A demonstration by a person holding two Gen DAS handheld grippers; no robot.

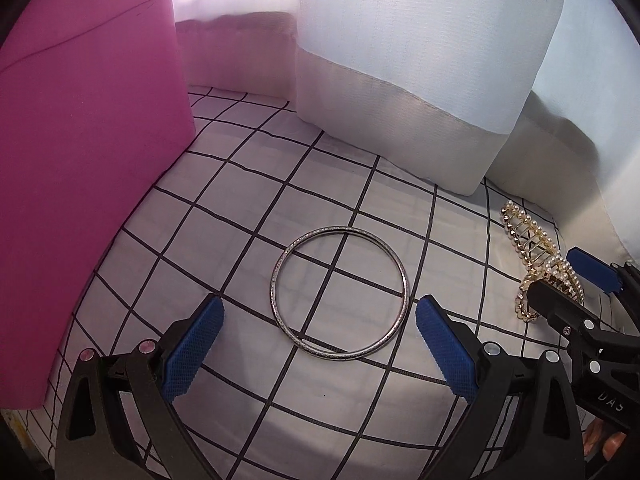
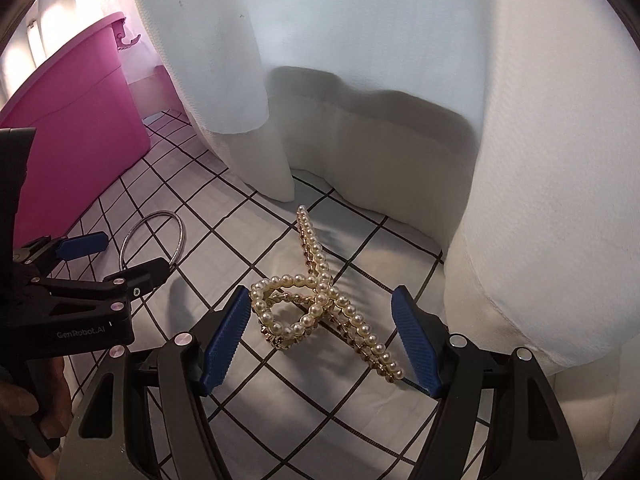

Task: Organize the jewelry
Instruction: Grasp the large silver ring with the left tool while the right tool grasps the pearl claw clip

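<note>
Closest to the lens on the right side, the right gripper (image 2: 320,328) has its 2 blue ribbed pads spread wide, and the gold hair claw clip studded with pearls (image 2: 320,300) lies between them on the white bedsheet with the black grid lines (image 2: 280,408), touching neither pad as far as I can tell. The clip's long axis runs on a diagonal, from its far tip up near the hem of the pale curtain (image 2: 256,128) down toward the right-hand pad, so it sits skewed across the opening, not square to it; I'd judge the jaws would have to close across the looped pearl end, which lies nearer the left-hand pad. The left gripper (image 1: 320,332) is likewise spread open and holding nothing, and the thin silver metal bangle (image 1: 340,294) lies flat on the sheet just ahead of its fingertips, roughly centred between them. So each tool has 1 piece dead ahead: the bangle for the left, the clip for the right, the 2 pieces well apart from each other. The magenta plastic storage box (image 1: 88,152) stands off to the left, nearer the left gripper, and looks like the likely destination, though its inside is not visible.
</note>
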